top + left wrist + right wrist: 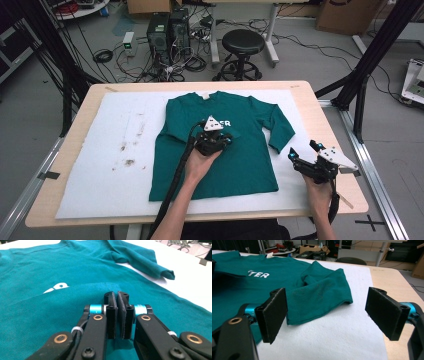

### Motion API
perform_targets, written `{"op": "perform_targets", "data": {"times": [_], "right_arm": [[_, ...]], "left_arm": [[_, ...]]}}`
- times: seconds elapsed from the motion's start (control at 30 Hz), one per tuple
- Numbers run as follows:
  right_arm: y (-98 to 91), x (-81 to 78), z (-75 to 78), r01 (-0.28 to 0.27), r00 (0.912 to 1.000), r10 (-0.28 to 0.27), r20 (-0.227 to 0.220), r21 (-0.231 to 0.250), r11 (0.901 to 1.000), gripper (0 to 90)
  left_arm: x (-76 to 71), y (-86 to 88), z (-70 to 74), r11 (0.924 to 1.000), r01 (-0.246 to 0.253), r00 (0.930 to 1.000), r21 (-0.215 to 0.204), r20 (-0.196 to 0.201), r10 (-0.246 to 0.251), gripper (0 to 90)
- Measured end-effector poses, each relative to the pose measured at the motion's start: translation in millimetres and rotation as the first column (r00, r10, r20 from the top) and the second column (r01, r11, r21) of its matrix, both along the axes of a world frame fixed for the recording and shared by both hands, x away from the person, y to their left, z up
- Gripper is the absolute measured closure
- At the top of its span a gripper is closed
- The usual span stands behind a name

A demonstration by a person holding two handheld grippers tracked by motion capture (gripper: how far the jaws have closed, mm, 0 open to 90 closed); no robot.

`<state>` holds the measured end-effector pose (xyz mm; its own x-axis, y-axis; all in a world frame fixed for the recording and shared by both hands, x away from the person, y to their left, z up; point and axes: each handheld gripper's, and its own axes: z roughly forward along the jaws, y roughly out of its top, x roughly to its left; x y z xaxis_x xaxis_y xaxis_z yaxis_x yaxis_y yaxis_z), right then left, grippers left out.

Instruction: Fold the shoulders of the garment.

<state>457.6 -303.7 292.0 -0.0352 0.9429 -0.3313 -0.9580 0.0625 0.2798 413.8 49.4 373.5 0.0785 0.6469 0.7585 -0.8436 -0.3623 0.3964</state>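
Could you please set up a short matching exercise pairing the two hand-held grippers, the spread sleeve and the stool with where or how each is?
Things:
1. left hand-held gripper
2. right hand-held gripper
3. spread sleeve
4. stool

States:
A. jaws wide apart, near the table's edge
B. on the floor beyond the table
C. jaws shut, over the middle of the green shirt
D. lying flat on the white mat

Pairs: 1-C, 2-A, 3-D, 4-B

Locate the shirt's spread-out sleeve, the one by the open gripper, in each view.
High view: sleeve right of centre, cuff towards the right gripper.
Left gripper view: top right, cuff at far right.
Right gripper view: centre, between the open jaws.
Shared landmark: white chest lettering.
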Motion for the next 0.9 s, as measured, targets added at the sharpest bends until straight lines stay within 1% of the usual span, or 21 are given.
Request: {"op": "perform_targets", "data": {"times": [0.07,0.13,0.17,0.3,0.43,0.47,0.53,0.6,0.63,0.73,0.77,0.8,0.83,0.87,0.9], "right_arm": [[0.0,0.0,0.0,0.0,1.0,0.0,0.0,0.0,1.0,18.7],[0.0,0.0,0.0,0.001,1.0,-0.001,0.0,0.0,1.0,18.7],[0.1,0.0,0.0,0.0,1.0,0.0,0.0,0.0,1.0,18.7],[0.0,0.0,0.1,0.006,1.0,-0.006,0.002,-0.001,1.0,18.7],[0.5,-0.1,-0.1,0.004,1.0,-0.004,-0.003,0.0,1.0,18.7],[0.6,-0.1,0.0,0.004,1.0,-0.004,-0.003,-0.001,1.0,18.7],[0.6,0.0,0.1,0.005,1.0,-0.005,-0.003,0.0,1.0,18.7],[0.5,0.0,0.2,0.008,1.0,-0.008,-0.002,-0.002,1.0,18.7],[0.6,0.0,0.2,0.007,1.0,-0.007,-0.002,-0.002,1.0,18.7],[0.6,0.0,0.2,0.008,1.0,-0.008,-0.002,-0.002,1.0,18.7],[0.7,0.0,0.2,0.008,1.0,-0.008,-0.002,-0.002,1.0,18.7],[0.6,0.0,0.3,0.009,1.0,-0.009,-0.002,-0.002,1.0,18.7],[0.7,-0.1,0.3,0.009,1.0,-0.009,-0.002,-0.003,1.0,18.7],[0.7,-0.1,0.2,0.009,1.0,-0.009,-0.003,-0.003,1.0,18.7],[0.8,0.0,0.2,0.009,1.0,-0.009,-0.002,-0.003,1.0,18.7]], "left_arm": [[1.0,-4.1,-0.1,1.0,0.007,1.0,0.006,-0.002,-0.007,85.7],[1.8,-5.7,0.0,1.0,0.003,1.0,0.008,-0.002,-0.003,85.7],[4.3,-8.8,0.8,0.9999,0.002,1.0,0.011,-0.008,-0.002,85.7],[7.6,-12.0,1.7,0.9999,0.008,0.9998,0.012,-0.016,-0.008,85.7],[7.4,-13.5,1.1,0.9995,0.021,0.9995,0.025,-0.025,-0.021,85.7],[6.9,-14.6,0.2,0.9994,0.022,0.9995,0.027,-0.021,-0.022,85.7],[6.8,-16.3,-0.5,0.9995,0.015,0.9997,0.029,-0.02,-0.014,85.6],[7.4,-16.8,-0.2,0.9994,0.011,0.9997,0.032,-0.024,-0.01,85.6],[9.4,-17.2,0.9,0.9995,0.0,0.9995,0.031,-0.03,0.001,85.5],[11.3,-18.2,1.2,0.9995,-0.004,0.9993,0.03,-0.037,0.006,84.4],[11.7,-19.2,0.8,0.9995,-0.002,0.9994,0.033,-0.035,0.003,80.5],[11.7,-19.2,0.8,0.9995,-0.002,0.9994,0.033,-0.035,0.003,73.4],[10.1,-19.9,-0.4,0.9998,0.0,0.9998,0.021,-0.022,0.0,68.9],[8.8,-19.6,-1.1,0.9999,0.003,0.9999,0.015,-0.015,-0.003,65.4],[7.3,-18.8,-1.5,0.9999,0.006,0.9999,0.013,-0.012,-0.006,59.8]]}}
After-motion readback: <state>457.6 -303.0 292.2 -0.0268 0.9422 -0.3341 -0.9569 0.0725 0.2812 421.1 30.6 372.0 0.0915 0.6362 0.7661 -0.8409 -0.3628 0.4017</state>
